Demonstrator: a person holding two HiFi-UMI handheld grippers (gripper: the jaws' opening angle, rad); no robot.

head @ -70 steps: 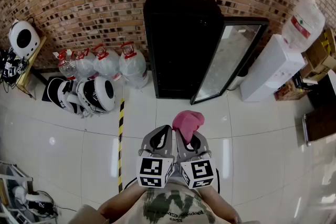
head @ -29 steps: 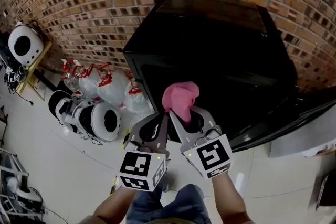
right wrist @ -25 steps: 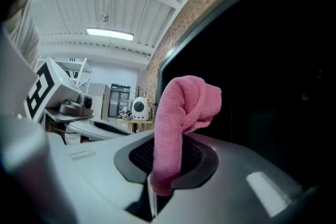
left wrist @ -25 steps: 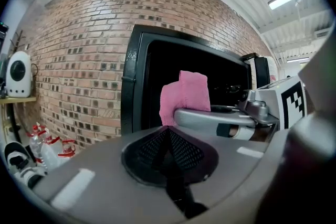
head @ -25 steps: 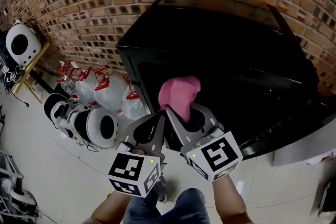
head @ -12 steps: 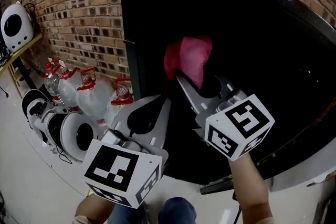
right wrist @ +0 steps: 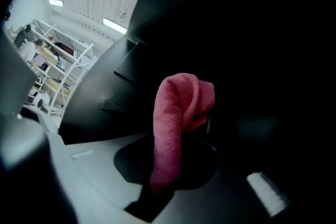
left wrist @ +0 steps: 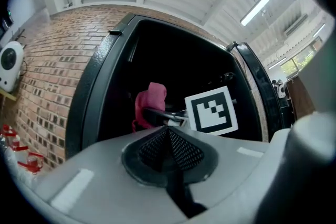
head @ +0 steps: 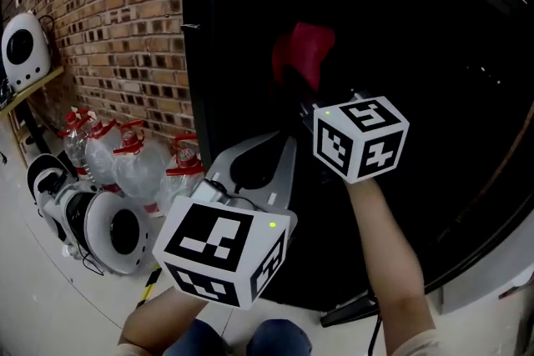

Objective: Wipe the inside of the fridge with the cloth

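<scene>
A brick wall point(head: 108, 12) is running along the 9 to 11 o'clock side of the head view, and a pale tiled floor point(head: 50, 288) is spreading below it. The black fridge point(head: 434, 37) is filling the view from 12 to 4 o'clock, its dark inside facing the person and its door point(left wrist: 257, 86) standing open at about 3 o'clock in the left gripper view. At 8 o'clock, a white rounded device point(head: 104, 233) is lying on the floor beside a cluster of clear water bottles point(head: 138, 167) with red caps.

The right claw point(head: 302, 100) is reaching into the fridge opening near the centre of the head view, with a forearm point(head: 388, 254) trailing back toward 5 o'clock. Its jaws are clamping the pink cloth point(right wrist: 173, 118). The cloth is rising out of the grip toward 12 o'clock and folding over at its top, inside the dark cavity. Whether it is touching any inner wall cannot be told.

The left claw point(left wrist: 168, 136) is hanging outside the fridge, at 7 o'clock from the right one. Its jaws are pressing together with nothing between them.
</scene>
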